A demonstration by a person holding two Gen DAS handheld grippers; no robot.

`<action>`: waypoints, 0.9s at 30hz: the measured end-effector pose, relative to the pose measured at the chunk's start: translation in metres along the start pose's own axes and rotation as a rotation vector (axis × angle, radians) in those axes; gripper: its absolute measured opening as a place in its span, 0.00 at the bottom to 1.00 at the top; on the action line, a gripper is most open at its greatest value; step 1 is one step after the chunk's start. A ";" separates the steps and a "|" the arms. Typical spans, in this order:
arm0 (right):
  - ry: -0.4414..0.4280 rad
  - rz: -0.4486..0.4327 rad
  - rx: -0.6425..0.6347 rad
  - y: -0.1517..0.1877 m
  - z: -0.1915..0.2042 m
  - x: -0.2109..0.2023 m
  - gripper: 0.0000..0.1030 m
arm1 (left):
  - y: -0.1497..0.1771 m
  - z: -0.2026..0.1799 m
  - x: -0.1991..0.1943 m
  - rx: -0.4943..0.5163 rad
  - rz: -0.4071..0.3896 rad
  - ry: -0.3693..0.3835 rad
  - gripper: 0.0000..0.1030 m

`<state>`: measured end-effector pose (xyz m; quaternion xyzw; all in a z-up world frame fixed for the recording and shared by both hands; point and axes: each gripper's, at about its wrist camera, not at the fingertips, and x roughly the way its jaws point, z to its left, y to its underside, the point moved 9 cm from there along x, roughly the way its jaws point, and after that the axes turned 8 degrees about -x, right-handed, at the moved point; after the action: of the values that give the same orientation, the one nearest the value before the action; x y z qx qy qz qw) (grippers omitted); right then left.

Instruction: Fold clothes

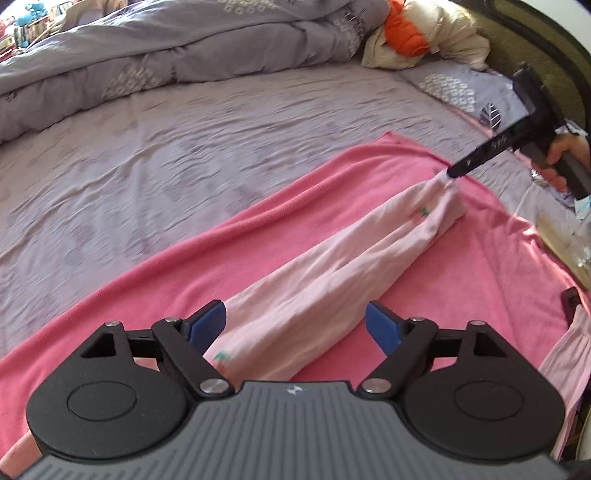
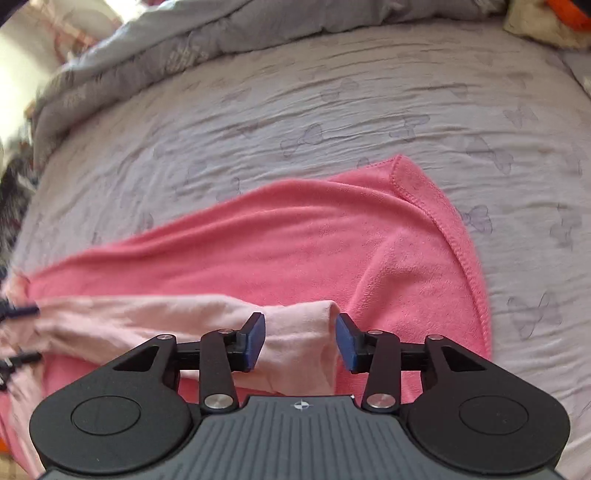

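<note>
Left gripper (image 1: pixel 295 325) jaws wide over pale pink garment (image 1: pixel 332 266), not gripping.

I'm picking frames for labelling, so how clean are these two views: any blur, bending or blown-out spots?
Left wrist view: strong fisheye bending at the rim, the grey bedsheet smeared by motion, the light pink garment reasonably sharp. Right wrist view: overexposed glare in the top left corner, blur along the left edge, the pink towel soft but readable.

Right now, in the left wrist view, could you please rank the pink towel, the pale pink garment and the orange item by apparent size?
1. Pink towel, largest.
2. Pale pink garment.
3. Orange item, smallest, though it lies farthest from the camera, so its true size is unsure.
</note>
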<state>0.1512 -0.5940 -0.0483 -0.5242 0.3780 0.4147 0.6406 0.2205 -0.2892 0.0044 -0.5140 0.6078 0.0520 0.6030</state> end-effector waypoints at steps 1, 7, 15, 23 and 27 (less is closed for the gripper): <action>0.006 0.029 -0.066 0.005 0.007 0.003 0.52 | -0.006 -0.004 0.009 -0.039 -0.004 0.037 0.81; -0.033 0.022 -0.193 0.022 0.029 0.006 0.57 | -0.033 -0.039 0.061 -0.407 0.089 0.488 0.77; -0.187 -0.003 -0.194 0.019 0.019 0.020 0.60 | -0.063 -0.100 0.153 -0.692 0.227 0.862 0.77; -0.346 -0.096 -0.073 0.028 0.005 0.020 0.60 | -0.054 -0.102 0.230 -0.942 0.344 0.831 0.77; -0.445 -0.143 -0.026 0.018 0.005 0.025 0.60 | -0.060 -0.096 0.234 -0.966 0.376 0.837 0.77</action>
<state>0.1444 -0.5840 -0.0773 -0.4536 0.1841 0.4783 0.7291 0.2564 -0.5143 -0.1210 -0.5884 0.7784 0.2187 -0.0014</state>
